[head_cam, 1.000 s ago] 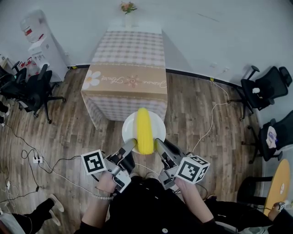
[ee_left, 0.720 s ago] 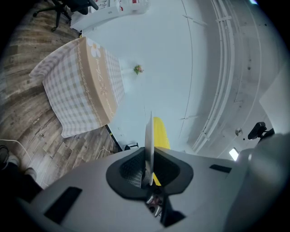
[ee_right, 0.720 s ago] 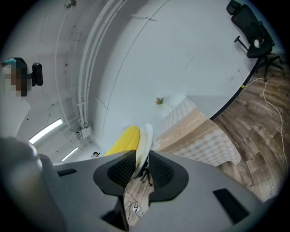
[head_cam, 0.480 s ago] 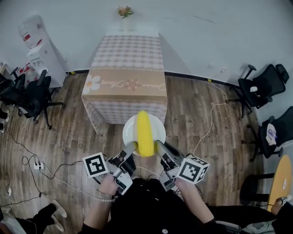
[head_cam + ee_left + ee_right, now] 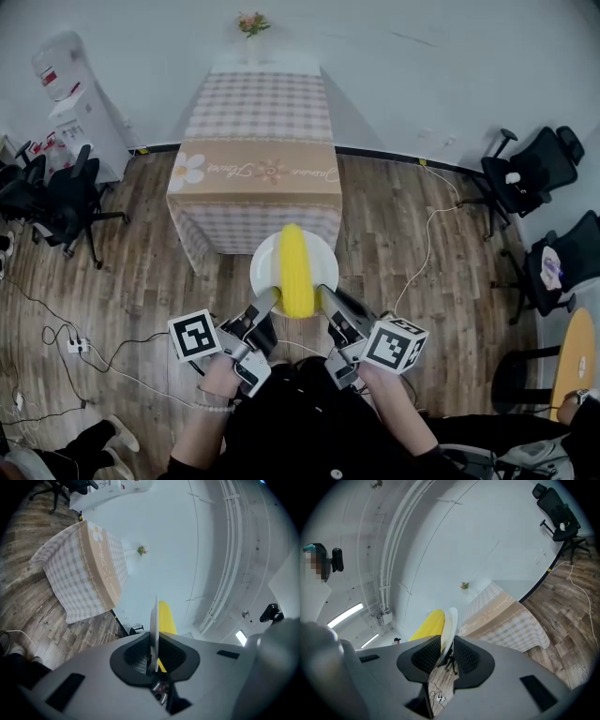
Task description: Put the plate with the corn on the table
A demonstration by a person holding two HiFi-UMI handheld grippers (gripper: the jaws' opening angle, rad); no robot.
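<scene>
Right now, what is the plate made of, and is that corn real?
Plate: looks like glazed ceramic or hard plastic, plain white and smooth with a thin stiff rim; I can't tell which. Corn: probably a plastic or foam toy, since it is one even bright yellow with no kernels showing.

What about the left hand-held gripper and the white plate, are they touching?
Touching. The left gripper view shows the left hand-held gripper with its jaws pinched on the rim of the plate.
</scene>
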